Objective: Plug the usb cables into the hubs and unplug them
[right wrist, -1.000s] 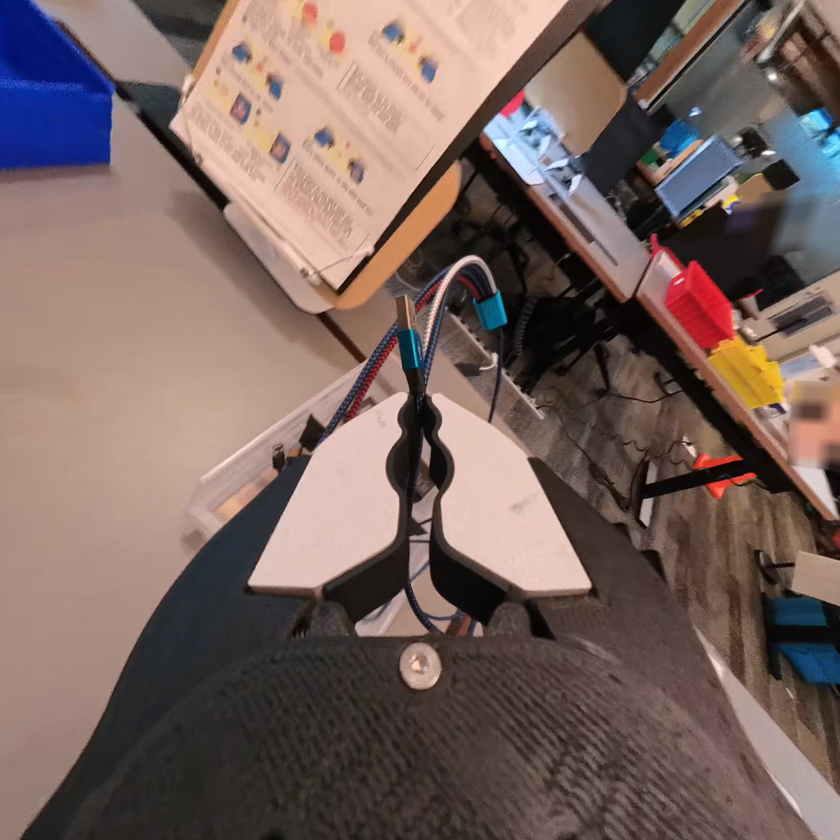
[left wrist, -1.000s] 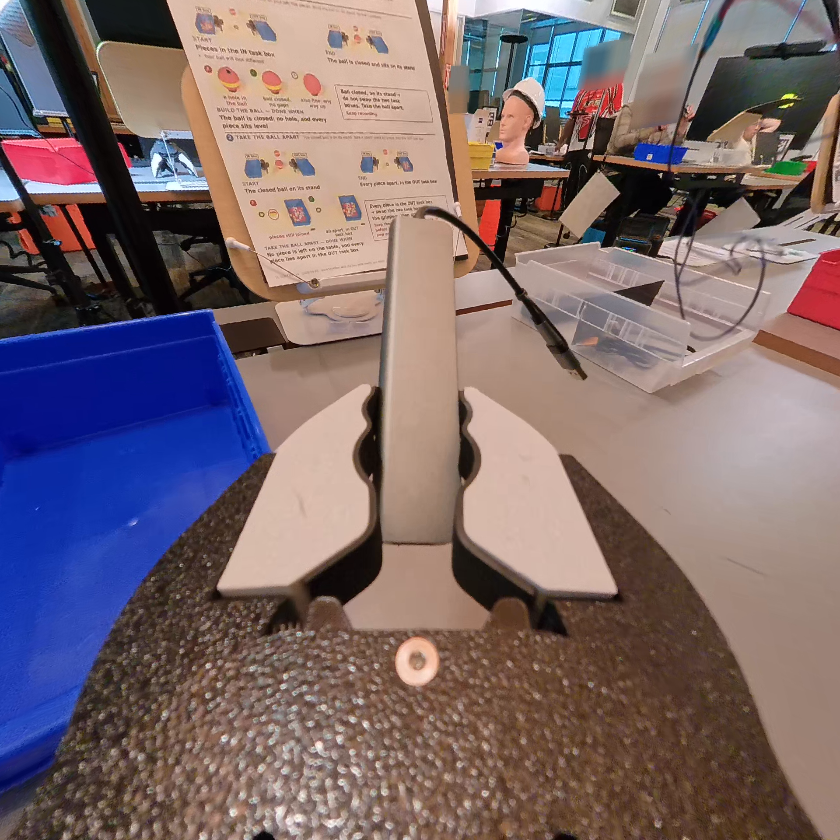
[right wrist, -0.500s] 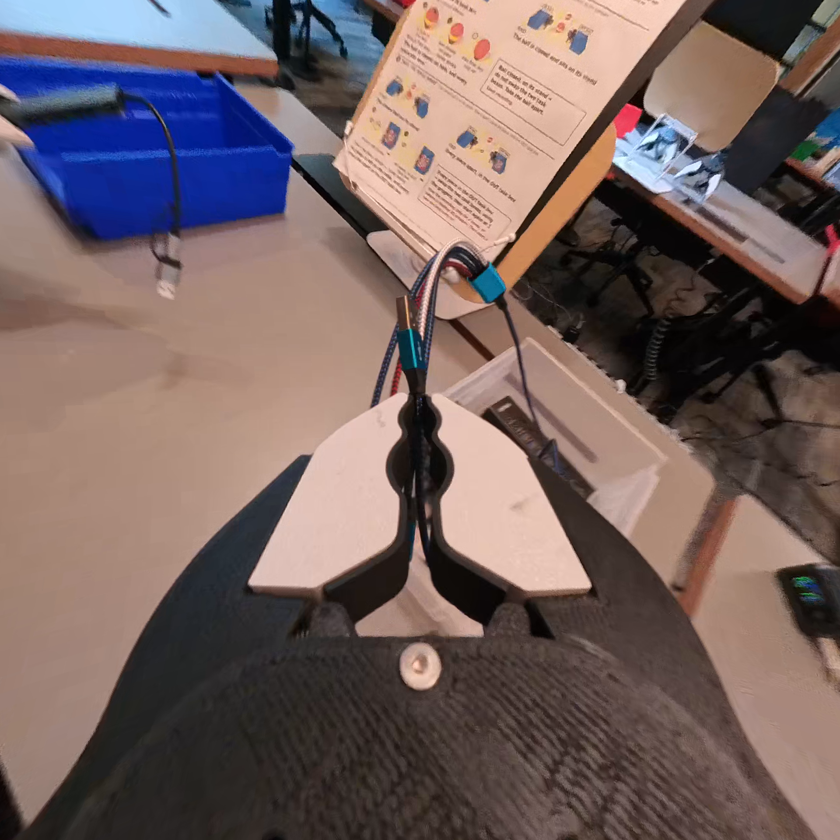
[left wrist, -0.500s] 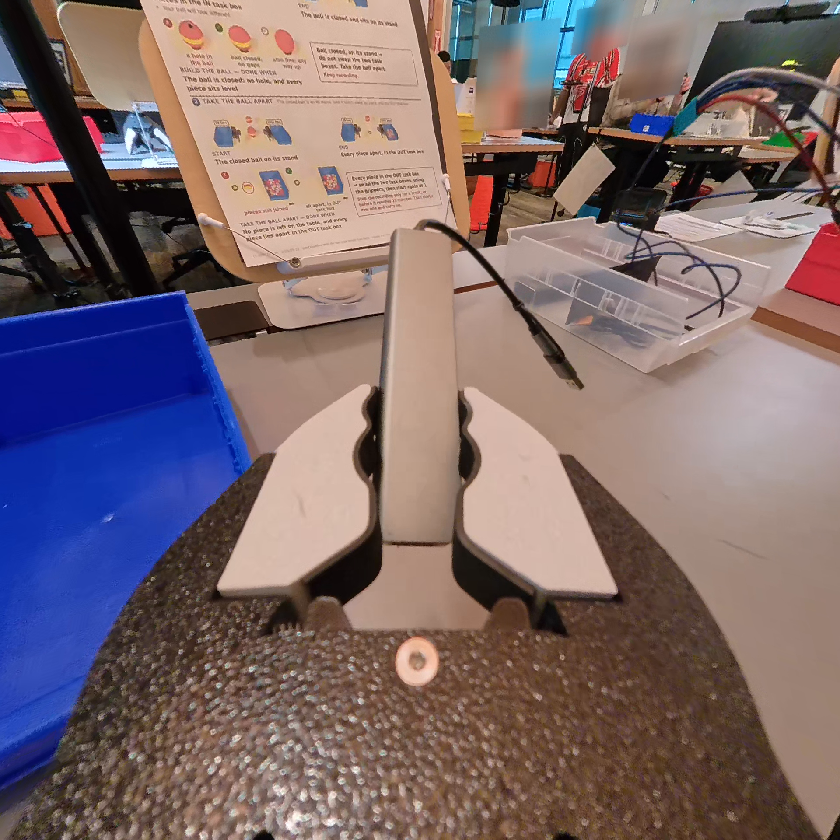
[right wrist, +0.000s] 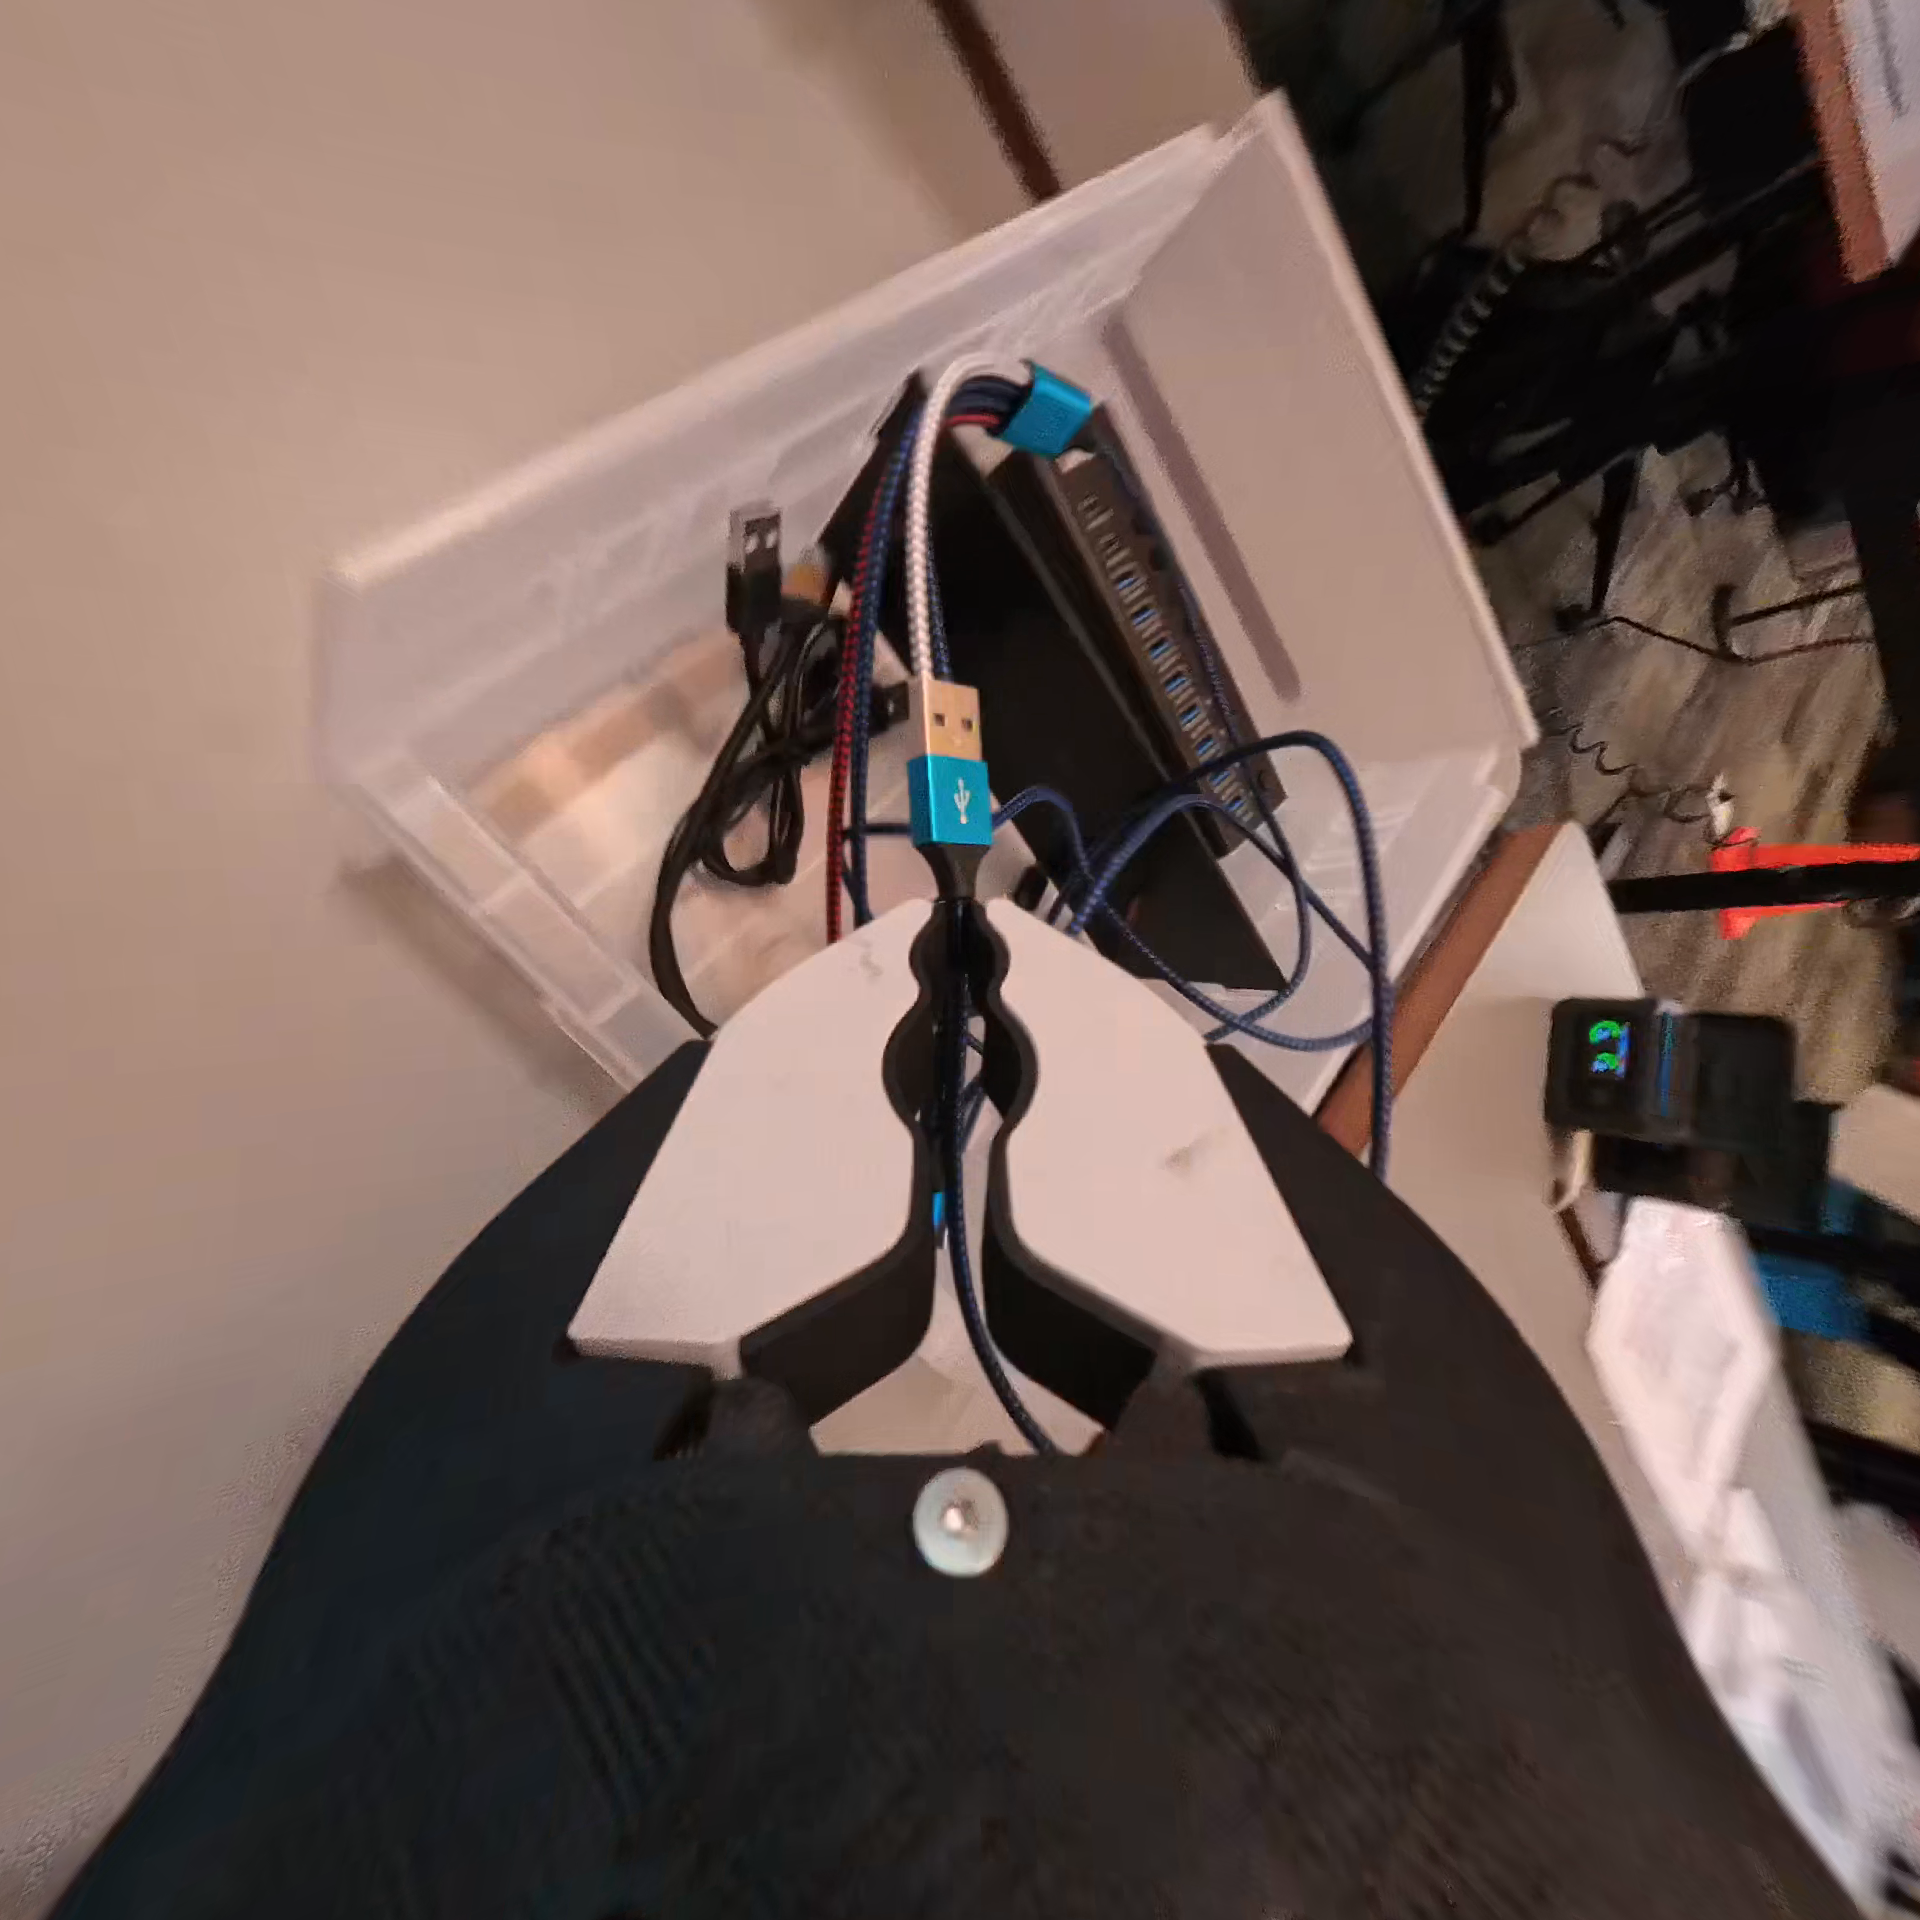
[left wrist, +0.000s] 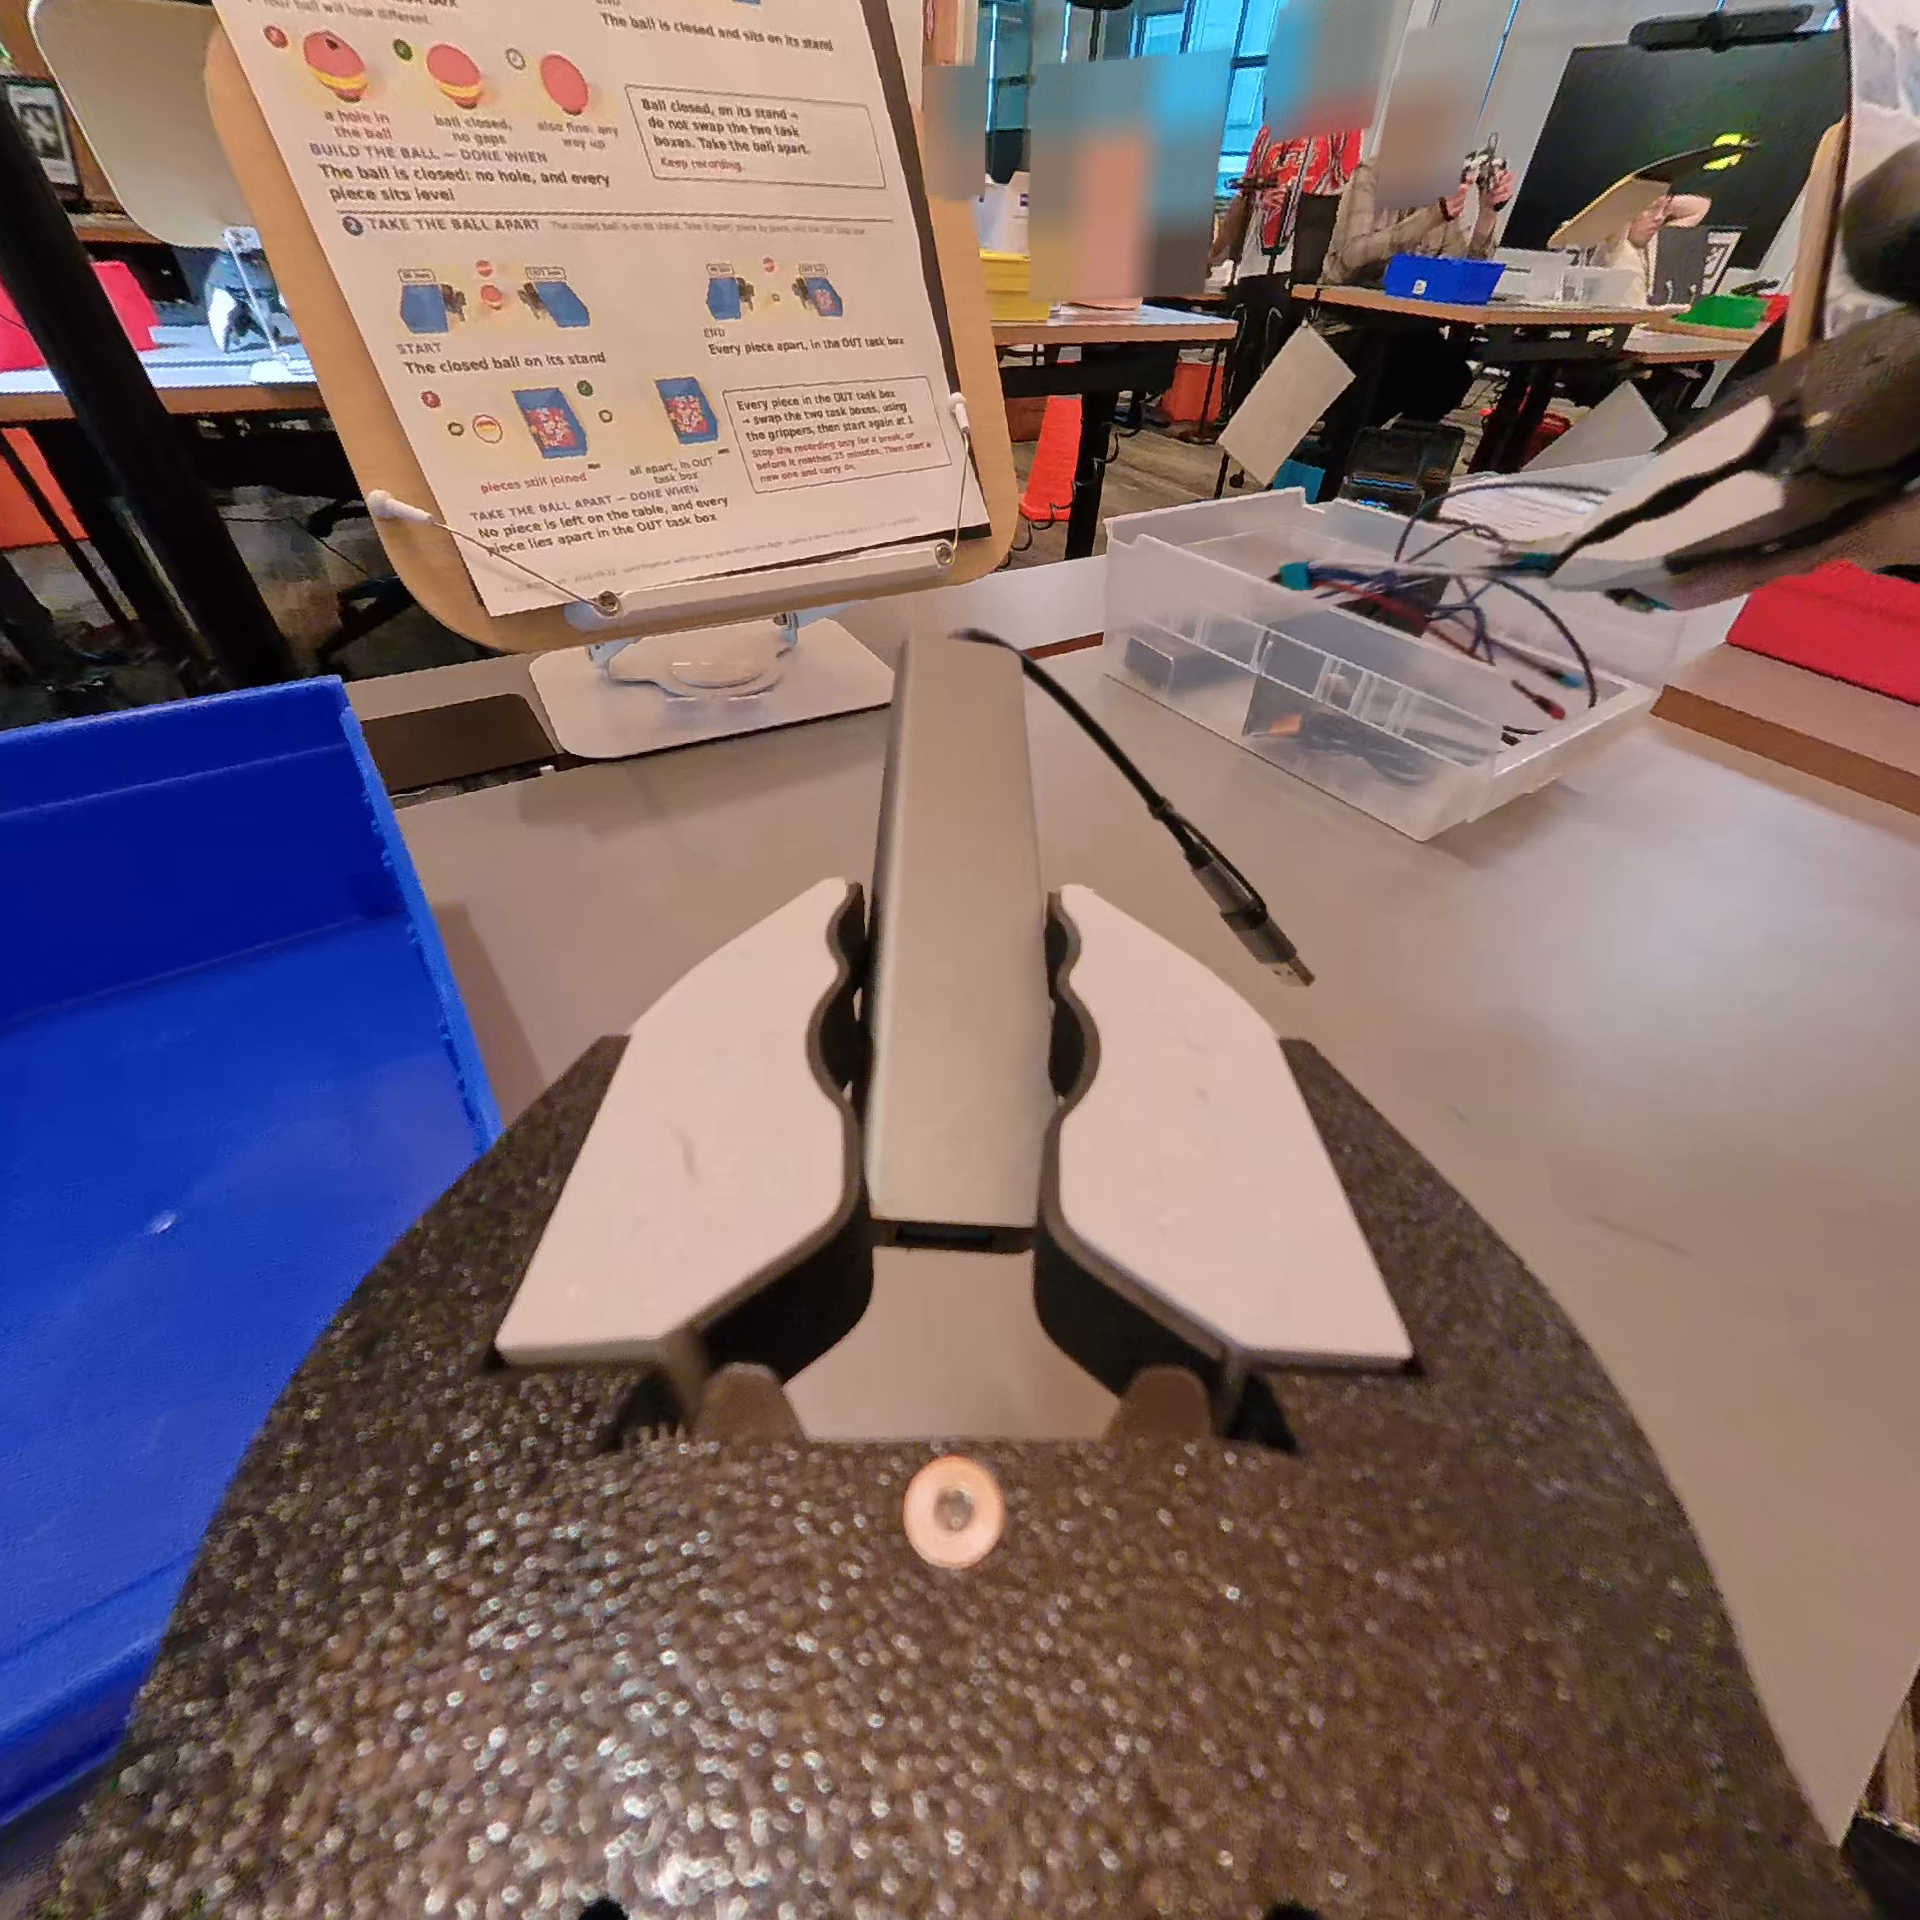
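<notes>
Left gripper (left wrist: 954, 914) clamped on grey hub (left wrist: 956, 935) – right gripper (right wrist: 954, 914) clamped on blue cable (right wrist: 948, 800), above clear box (right wrist: 540, 665).

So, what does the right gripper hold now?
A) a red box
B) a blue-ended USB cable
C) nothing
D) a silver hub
B: in the right wrist view the right gripper is shut on the USB cable, just behind its blue plug; the silver hub is in the left gripper.
</notes>
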{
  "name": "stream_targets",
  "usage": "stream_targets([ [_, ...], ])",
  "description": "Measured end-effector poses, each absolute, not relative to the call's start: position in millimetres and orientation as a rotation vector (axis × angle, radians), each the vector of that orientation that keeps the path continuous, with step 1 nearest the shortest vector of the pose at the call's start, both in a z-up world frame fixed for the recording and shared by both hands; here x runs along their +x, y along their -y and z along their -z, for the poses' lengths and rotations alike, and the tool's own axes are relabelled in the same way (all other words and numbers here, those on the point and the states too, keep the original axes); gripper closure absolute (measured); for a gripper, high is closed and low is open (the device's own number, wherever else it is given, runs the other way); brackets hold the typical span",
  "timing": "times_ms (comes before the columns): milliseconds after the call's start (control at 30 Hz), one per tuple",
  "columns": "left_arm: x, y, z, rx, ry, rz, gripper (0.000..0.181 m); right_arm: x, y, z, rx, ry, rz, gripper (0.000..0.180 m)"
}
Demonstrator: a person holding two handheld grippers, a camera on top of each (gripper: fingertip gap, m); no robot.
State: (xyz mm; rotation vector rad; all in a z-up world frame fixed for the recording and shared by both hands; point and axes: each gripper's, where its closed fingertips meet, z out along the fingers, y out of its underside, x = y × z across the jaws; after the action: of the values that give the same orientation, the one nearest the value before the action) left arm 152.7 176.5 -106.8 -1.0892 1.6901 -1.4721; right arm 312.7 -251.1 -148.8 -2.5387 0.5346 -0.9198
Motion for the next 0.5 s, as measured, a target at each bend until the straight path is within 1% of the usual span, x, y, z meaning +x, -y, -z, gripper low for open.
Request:
stream_targets([
  [33, 152.8, -175.4, 107.6, -1.087, -1.694, 1.47, 0.149, 315.4, 252.4, 159.6, -2.617, -0.489, 0.929, 0.177],
  [133, 153.1, -171.9, 110.3, -1.084, -1.709, 1.469, 0.149, 315.4, 260.2, 201.1, -2.825, -0.412, 0.83, 0.176],
  [200, 153.2, -171.0, 111.3, -1.084, -1.712, 1.468, 0.149, 308.7, 257.8, 220.4, -2.872, -0.39, 0.713, 0.174],
  [233, 153.2, -170.5, 111.7, -1.084, -1.714, 1.469, 0.149, 305.1, 256.8, 224.3, -2.885, -0.388, 0.672, 0.164],
  [300, 153.7, -169.6, 113.0, -1.084, -1.718, 1.469, 0.149, 305.3, 259.2, 213.1, -2.851, -0.451, 0.71, 0.136],
  [367, 154.5, -168.0, 114.6, -1.084, -1.718, 1.476, 0.149, 302.2, 253.9, 187.7, -2.718, -0.575, 0.718, 0.109],
  [433, 154.5, -162.5, 115.7, -1.08, -1.727, 1.521, 0.149, 299.4, 238.0, 150.2, -2.493, -0.649, 0.792, 0.099],
  [500, 153.9, -154.8, 119.5, -1.098, -1.763, 1.568, 0.149, 285.0, 198.0, 114.4, -2.254, -0.548, 0.843, 0.096],
])
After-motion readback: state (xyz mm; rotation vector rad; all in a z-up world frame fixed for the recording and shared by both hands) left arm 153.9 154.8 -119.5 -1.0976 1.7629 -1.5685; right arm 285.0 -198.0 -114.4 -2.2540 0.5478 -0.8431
